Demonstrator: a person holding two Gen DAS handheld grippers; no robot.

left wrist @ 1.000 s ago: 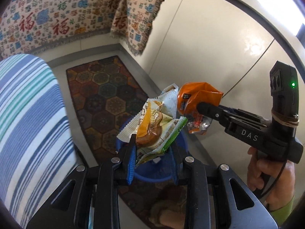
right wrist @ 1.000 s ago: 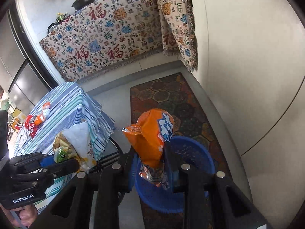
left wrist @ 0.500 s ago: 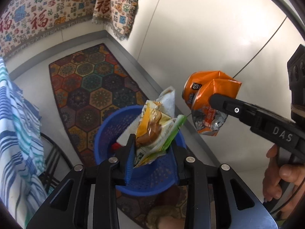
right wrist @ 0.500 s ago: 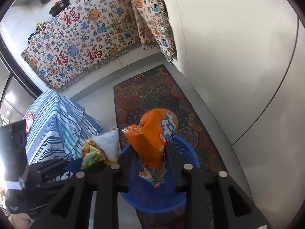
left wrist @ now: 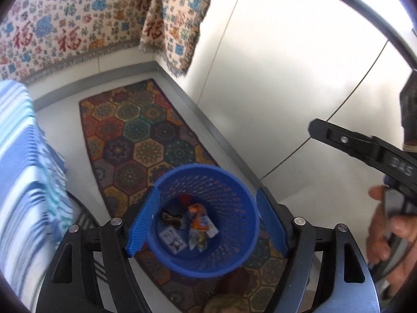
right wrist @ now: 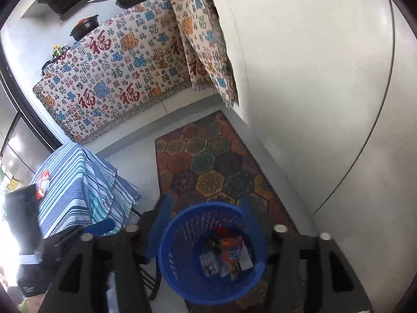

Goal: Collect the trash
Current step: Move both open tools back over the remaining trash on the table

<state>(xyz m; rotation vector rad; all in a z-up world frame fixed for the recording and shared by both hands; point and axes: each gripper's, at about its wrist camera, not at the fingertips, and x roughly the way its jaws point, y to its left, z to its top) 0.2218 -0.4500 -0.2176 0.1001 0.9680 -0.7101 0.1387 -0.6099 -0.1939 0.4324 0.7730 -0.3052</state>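
A blue mesh waste basket (left wrist: pixel 234 182) stands on a patterned rug; it also shows in the right wrist view (right wrist: pixel 182 224). Several wrappers lie in its bottom, among them an orange bag (left wrist: pixel 198 217), seen from the right too (right wrist: pixel 229 251). My left gripper (left wrist: pixel 206 224) hangs open and empty above the basket, its blue pads wide apart. My right gripper (right wrist: pixel 206 224) is open and empty above the basket too. The right gripper's black finger (left wrist: pixel 346 140) reaches in at the right of the left wrist view. More wrappers (right wrist: pixel 43 182) lie on the striped table.
A blue-and-white striped tablecloth (left wrist: pixel 18 172) covers a table left of the basket (right wrist: pixel 75 182). The hexagon-patterned rug (left wrist: pixel 135 130) runs along a white wall (left wrist: pixel 286 78). A cloth with red characters (right wrist: pixel 117 78) hangs over the far counter, with pans on top.
Both grippers have opened over the basket. The yellow-green wrapper left my left gripper and the orange bag left my right gripper; both now lie in the basket.
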